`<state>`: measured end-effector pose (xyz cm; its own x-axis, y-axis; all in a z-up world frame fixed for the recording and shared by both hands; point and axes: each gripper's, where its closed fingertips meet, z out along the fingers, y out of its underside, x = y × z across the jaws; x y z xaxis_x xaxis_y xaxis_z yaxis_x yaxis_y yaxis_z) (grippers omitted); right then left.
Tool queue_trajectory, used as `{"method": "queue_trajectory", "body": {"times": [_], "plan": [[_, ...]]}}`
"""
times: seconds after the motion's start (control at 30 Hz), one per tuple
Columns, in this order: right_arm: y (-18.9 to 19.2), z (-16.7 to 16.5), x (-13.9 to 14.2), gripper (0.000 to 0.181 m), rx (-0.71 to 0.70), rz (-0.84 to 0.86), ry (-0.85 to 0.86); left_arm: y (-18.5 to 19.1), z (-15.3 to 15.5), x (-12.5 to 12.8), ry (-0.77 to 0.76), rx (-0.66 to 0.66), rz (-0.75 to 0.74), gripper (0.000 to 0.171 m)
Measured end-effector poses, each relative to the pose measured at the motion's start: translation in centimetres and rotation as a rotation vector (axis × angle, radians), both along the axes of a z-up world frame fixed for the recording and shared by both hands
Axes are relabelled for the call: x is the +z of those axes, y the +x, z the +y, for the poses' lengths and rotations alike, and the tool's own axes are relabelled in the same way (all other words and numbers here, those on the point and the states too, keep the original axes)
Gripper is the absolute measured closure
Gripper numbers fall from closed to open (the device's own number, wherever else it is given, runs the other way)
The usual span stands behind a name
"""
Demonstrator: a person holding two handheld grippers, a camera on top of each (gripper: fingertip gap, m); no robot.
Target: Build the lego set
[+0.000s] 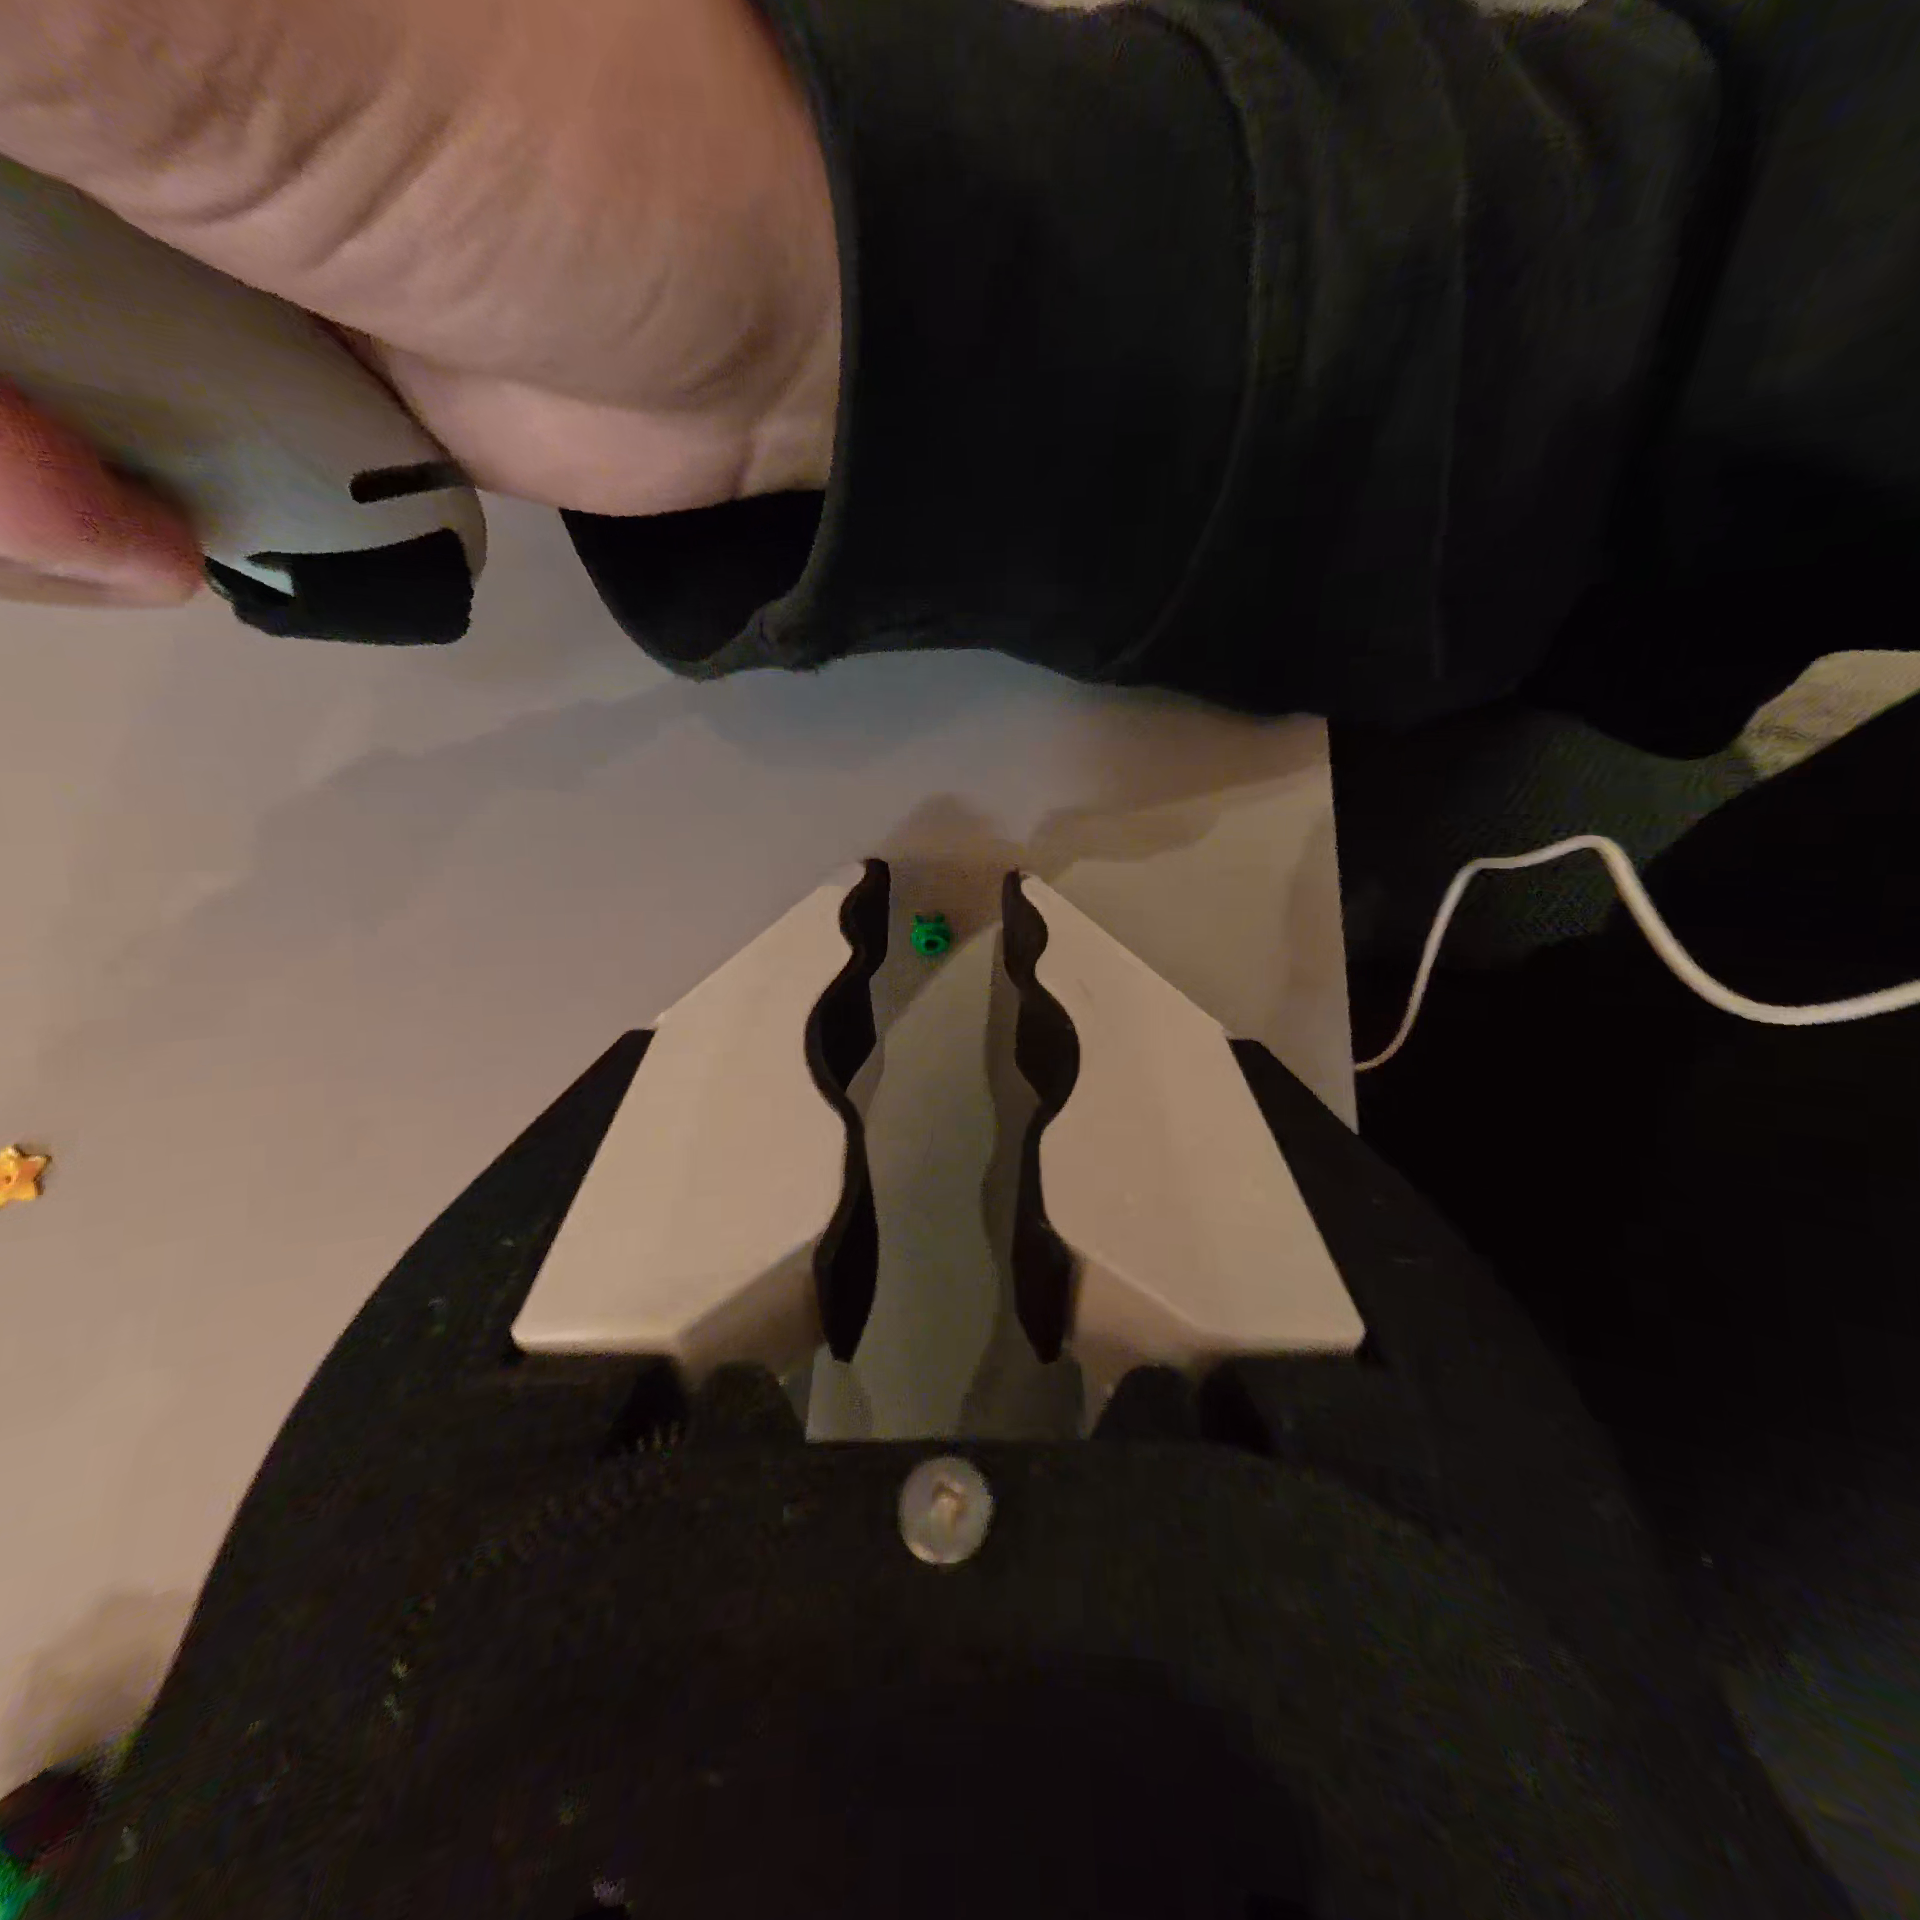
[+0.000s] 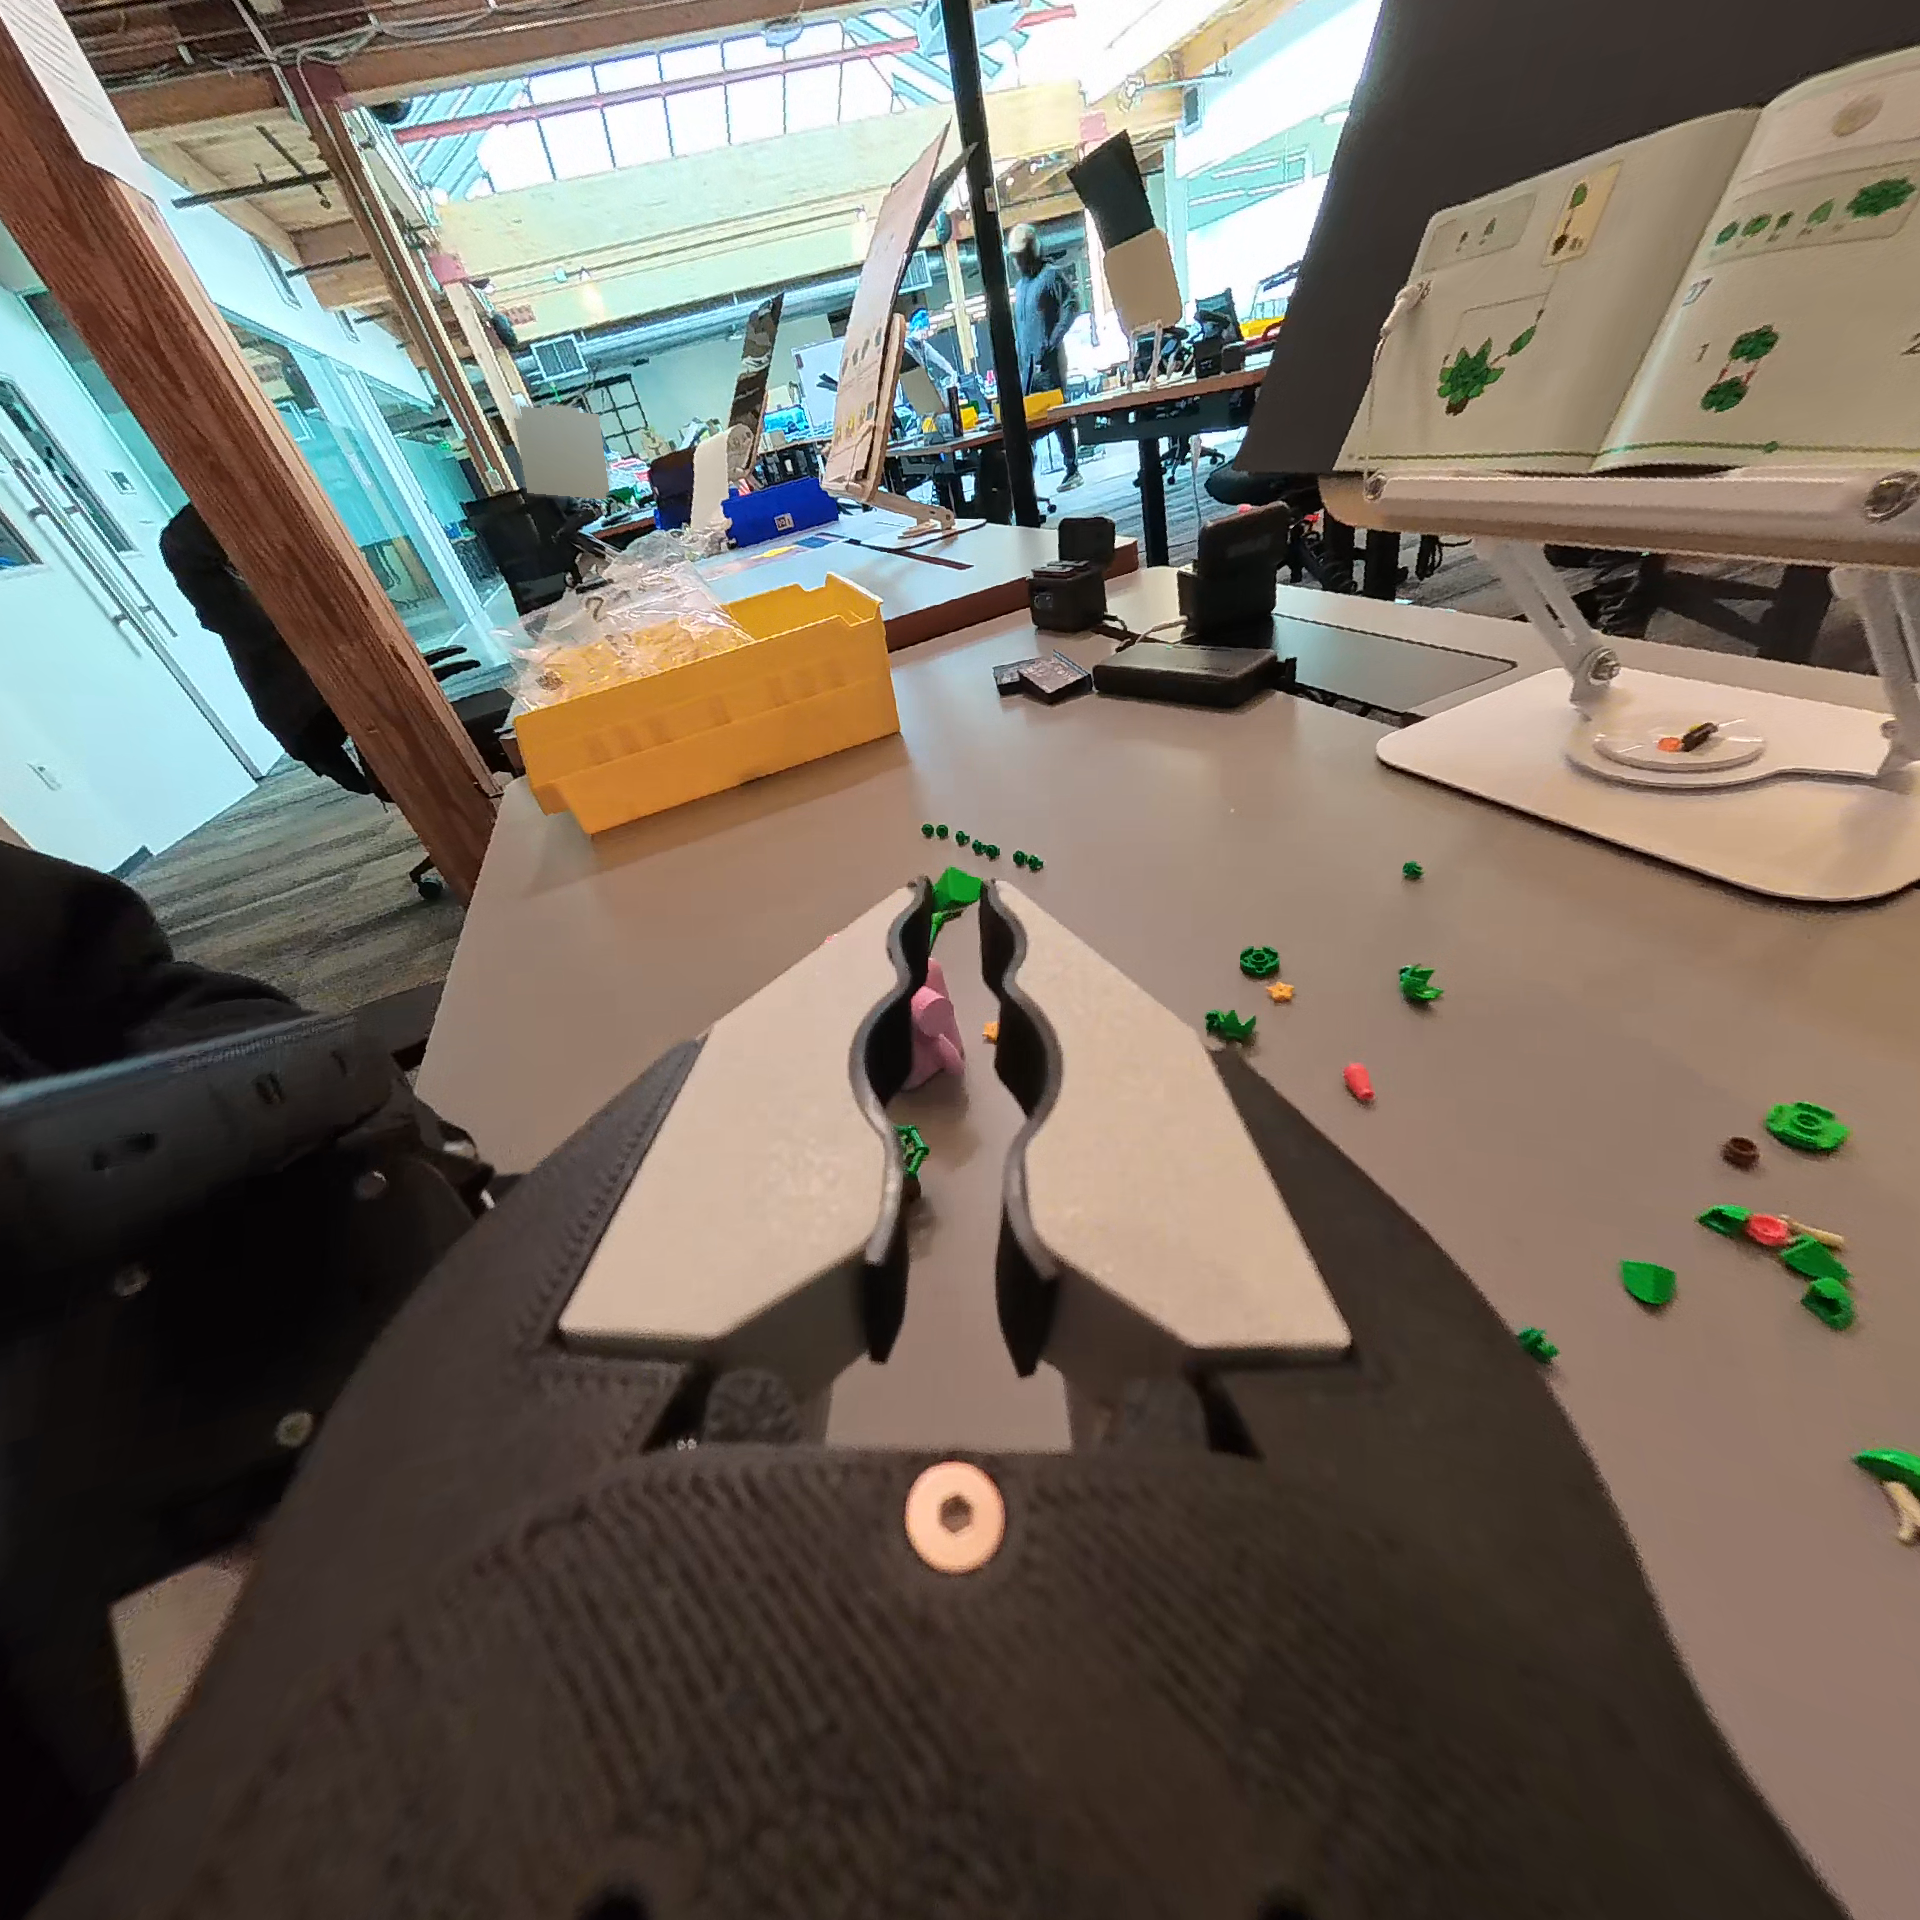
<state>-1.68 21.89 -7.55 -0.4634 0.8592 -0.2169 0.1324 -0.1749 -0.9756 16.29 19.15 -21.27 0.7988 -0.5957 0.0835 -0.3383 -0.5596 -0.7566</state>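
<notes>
**Small, hard, light pieces: pinch at the tips**

The left claw (image 1: 943, 883) points down at the grey counter (image 1: 312, 883) near its edge, its fingers spread a little with nothing between them; a tiny green stud piece (image 1: 930, 934) lies on the counter in the gap just behind the tips, touching neither finger as far as one can tell; a small yellow star piece (image 1: 21, 1174) lies well apart, at the left edge of that view. A person's hand (image 1: 468, 260) in a dark sleeve (image 1: 1247, 364) hangs above.

The right claw (image 2: 952, 889) is likewise slightly spread; a green leaf piece (image 2: 954, 889) shows at its tips and a pink piece (image 2: 932, 1023) sits further back between the fingers, but whether either is gripped or merely lies on the counter beyond, the view does not settle. More green pieces are scattered to the right, a row of green studs (image 2: 982, 847) lies ahead, and an open instruction booklet (image 2: 1662, 291) rests on a white stand (image 2: 1621, 769); a yellow bin (image 2: 707, 707) stands at the far left.

In my judgement the stud is rigid plastic, nearly weightless and smooth; it will likely skid or flip if nudged sideways; best taken across its round sides with the very tips, squarely and gently; the leaf pieces look thin at the edges and are better held by their thicker base.
</notes>
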Motion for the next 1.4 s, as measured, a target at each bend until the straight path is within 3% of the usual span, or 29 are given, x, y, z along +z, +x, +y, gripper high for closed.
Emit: {"method": "queue_trajectory", "body": {"times": [0.13,0.43,0.6,0.8,0.9,1.4], "plan": [[0.2,0.1,0.4,0.174,-0.006,0.012,0.004,-0.6,-0.5,-0.8,-0.024,0.012,0.051,0.167],[0.1,-0.2,0.2,0.174,0.003,0.005,0.005,-4.2,-2.4,-0.3,0.02,0.141,0.07,0.168],[0.1,-0.1,0.2,0.174,0.007,0.002,-0.014,-9.2,-4.7,0.1,0.025,0.314,0.048,0.168],[-0.2,-0.8,-0.6,0.174,0.025,-0.022,-0.016,-18.9,-9.7,1.6,0.095,0.65,0.009,0.168],[-0.5,-1.1,-1.5,0.174,0.031,-0.05,-0.01,-21.1,-11.8,1.2,0.07,0.727,-0.04,0.168],[-1.0,-1.1,-2.7,0.174,0.048,-0.094,-0.061,-22.1,-14.6,-0.3,-0.019,0.74,0.031,0.159]]}}
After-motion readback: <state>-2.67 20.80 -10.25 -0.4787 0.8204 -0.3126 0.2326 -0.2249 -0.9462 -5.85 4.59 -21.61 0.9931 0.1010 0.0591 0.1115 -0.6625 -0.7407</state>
